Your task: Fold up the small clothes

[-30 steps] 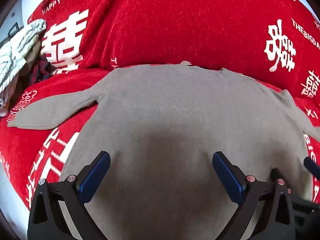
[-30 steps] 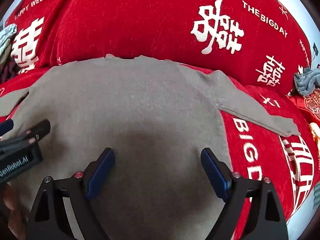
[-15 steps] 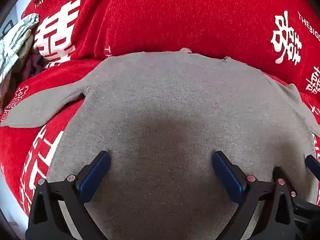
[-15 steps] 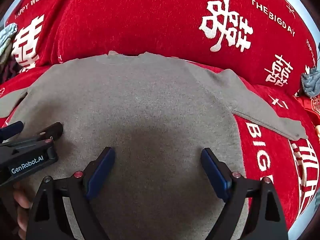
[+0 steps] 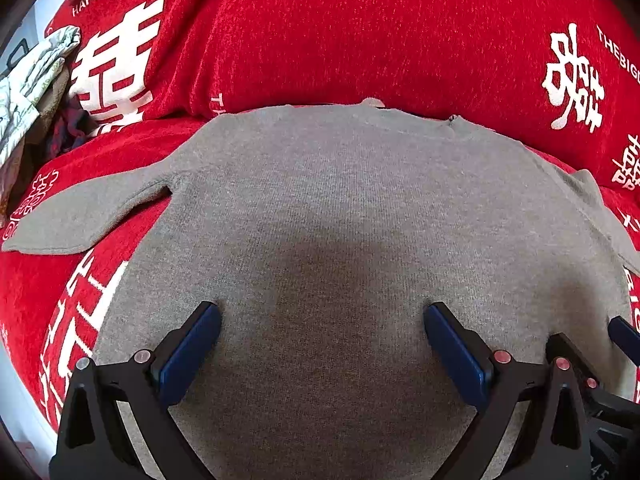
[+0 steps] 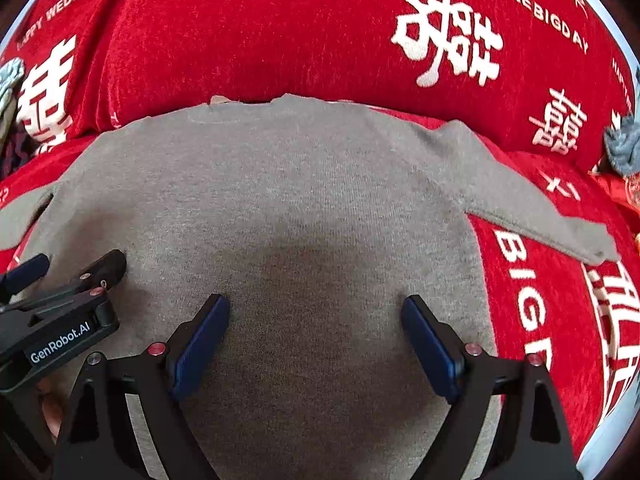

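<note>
The left gripper [image 5: 320, 320] and right gripper [image 6: 316, 312], fingers wide apart, hover over the flat grey sweater [image 5: 360, 208] on the red sofa [image 5: 360, 32].

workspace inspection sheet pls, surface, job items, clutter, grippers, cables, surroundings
surface: red cover with white wedding lettering, over a seat and backrest.
job's things: grey sweater spread flat, neckline at the backrest, left sleeve and right sleeve out to the sides; not yet folded.
clutter: pale crumpled clothes at the far left; grey-blue cloth at the far right.
grippers: left hand-held gripper open over the sweater's lower body; right hand-held gripper open beside it; neither holds fabric.
cables: nothing seen.
surroundings: nothing seen beyond the cover.
</note>
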